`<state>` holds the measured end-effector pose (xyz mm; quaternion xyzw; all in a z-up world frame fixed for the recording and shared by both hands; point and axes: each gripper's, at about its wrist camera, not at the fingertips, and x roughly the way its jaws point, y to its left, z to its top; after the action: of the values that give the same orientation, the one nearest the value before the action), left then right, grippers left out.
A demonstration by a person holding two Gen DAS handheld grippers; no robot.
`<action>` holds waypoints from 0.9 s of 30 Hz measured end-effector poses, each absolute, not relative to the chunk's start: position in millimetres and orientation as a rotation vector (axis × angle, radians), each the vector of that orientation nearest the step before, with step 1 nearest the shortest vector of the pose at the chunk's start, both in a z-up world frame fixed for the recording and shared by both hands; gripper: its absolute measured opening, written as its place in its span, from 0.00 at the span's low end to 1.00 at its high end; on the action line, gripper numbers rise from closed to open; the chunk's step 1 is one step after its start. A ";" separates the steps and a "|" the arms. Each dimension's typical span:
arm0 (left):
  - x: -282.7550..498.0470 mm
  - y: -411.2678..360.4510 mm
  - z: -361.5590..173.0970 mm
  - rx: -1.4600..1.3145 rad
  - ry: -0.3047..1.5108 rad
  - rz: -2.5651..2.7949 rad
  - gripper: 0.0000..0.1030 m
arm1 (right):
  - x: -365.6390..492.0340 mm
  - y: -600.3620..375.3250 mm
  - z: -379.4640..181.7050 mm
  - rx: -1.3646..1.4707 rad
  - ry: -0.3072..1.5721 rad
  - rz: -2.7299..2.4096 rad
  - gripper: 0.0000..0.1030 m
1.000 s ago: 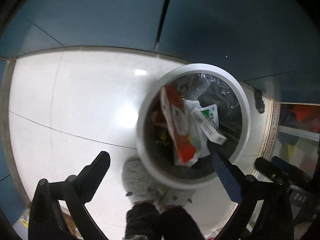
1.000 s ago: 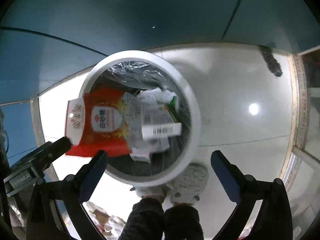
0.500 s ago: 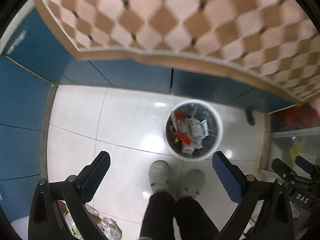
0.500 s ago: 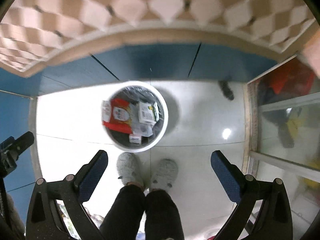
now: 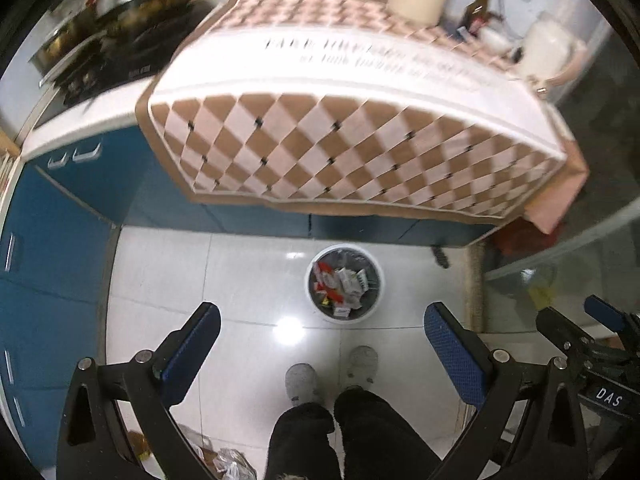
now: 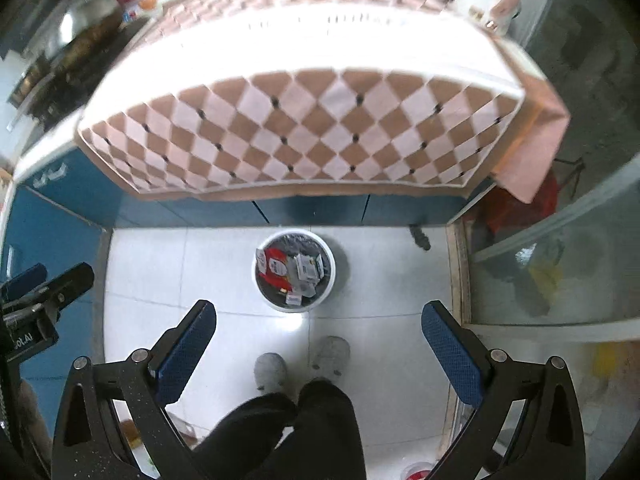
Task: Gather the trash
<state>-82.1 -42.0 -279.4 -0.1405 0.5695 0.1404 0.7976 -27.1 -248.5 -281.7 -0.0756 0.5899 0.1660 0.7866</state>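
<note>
A round white plastic trash bin lined with a clear bag stands on the glossy white tiled floor, well below and ahead of both grippers, seen between their fingers. It is filled with crumpled wrappers: a red-and-white packet on the left side, pale printed packets and a barcode label beside it. The left gripper hangs wide open and holds nothing; the right gripper is likewise spread wide and empty. Beyond the bin rise blue cabinet doors under a worktop draped with a brown-and-pink diamond-patterned cloth. The person's grey slippers stand just short of the bin.
</note>
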 end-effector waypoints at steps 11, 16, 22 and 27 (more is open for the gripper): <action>-111.0 -47.5 -188.6 -0.365 1.142 0.169 1.00 | -81.4 -259.6 -173.8 -0.008 1.218 0.420 1.00; -125.4 -52.9 -148.6 -0.425 1.079 0.147 1.00 | -93.2 -266.1 -147.3 0.012 1.231 0.518 1.00; -133.2 -69.6 -133.5 -0.430 1.071 0.134 1.00 | -98.7 -281.3 -125.2 0.019 1.221 0.576 1.00; -137.0 -80.5 -131.7 -0.435 1.078 0.131 1.00 | -99.4 -292.0 -119.0 0.021 1.239 0.605 1.00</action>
<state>-137.0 -80.5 -131.7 -0.2052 0.5089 0.0619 0.8337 -99.4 -292.0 -119.0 0.0096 0.5714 0.2792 0.7716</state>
